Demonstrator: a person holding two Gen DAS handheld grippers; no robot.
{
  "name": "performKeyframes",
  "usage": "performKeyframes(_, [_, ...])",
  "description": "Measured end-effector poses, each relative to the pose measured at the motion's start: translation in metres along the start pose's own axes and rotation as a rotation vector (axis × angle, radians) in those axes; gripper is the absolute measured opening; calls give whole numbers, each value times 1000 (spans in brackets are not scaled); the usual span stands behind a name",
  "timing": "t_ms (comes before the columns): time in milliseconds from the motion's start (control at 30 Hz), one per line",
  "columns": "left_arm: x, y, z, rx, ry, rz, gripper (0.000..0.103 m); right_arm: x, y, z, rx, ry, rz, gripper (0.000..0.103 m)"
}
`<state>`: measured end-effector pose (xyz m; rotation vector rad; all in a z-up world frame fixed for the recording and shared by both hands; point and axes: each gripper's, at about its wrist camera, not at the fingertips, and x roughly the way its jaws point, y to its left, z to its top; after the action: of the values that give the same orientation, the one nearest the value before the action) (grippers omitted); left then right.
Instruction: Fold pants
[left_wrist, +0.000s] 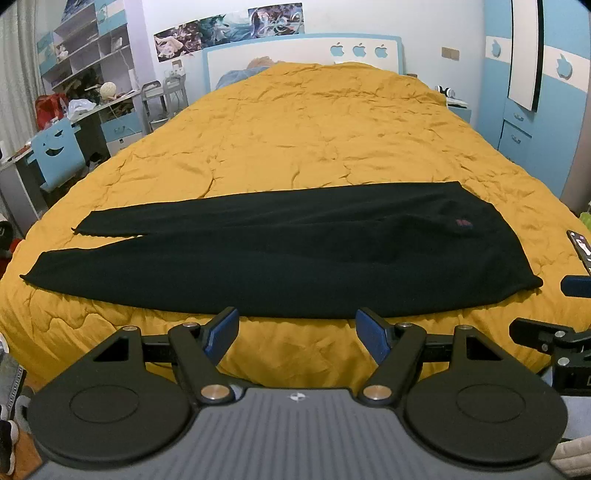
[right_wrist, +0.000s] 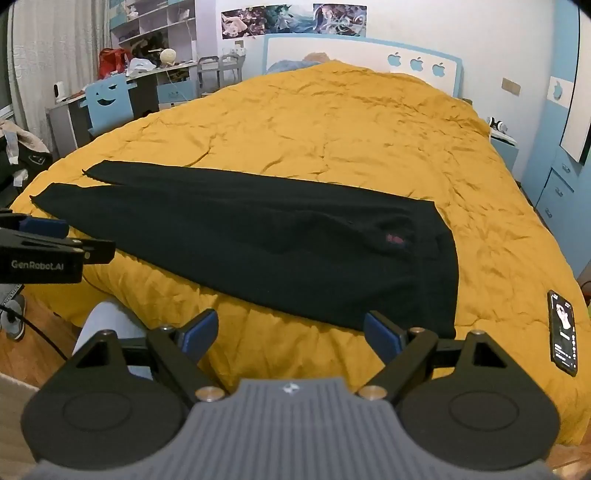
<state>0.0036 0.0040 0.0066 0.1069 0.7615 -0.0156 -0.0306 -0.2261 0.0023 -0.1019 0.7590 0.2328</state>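
Black pants (left_wrist: 280, 251) lie flat across the foot of a bed with a yellow quilt (left_wrist: 295, 122), waistband to the right, both legs running left, cuffs slightly apart. A small red logo (left_wrist: 463, 222) sits near the waist. My left gripper (left_wrist: 297, 332) is open and empty, just short of the pants' near edge at mid-length. In the right wrist view the pants (right_wrist: 280, 240) run diagonally, and my right gripper (right_wrist: 291, 332) is open and empty, just short of the near waist corner (right_wrist: 436, 328). Each gripper shows at the edge of the other's view.
A phone (right_wrist: 563, 332) lies on the quilt right of the waistband. A desk, a blue chair (left_wrist: 57, 151) and shelves stand left of the bed. A blue wardrobe (left_wrist: 535, 92) stands on the right. The headboard (left_wrist: 303, 55) is at the far end.
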Motion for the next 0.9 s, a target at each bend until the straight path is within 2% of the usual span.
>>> performKeyframes(900, [3, -1, -1, -9, 16, -4, 85, 2, -1, 0, 9, 7, -17, 82])
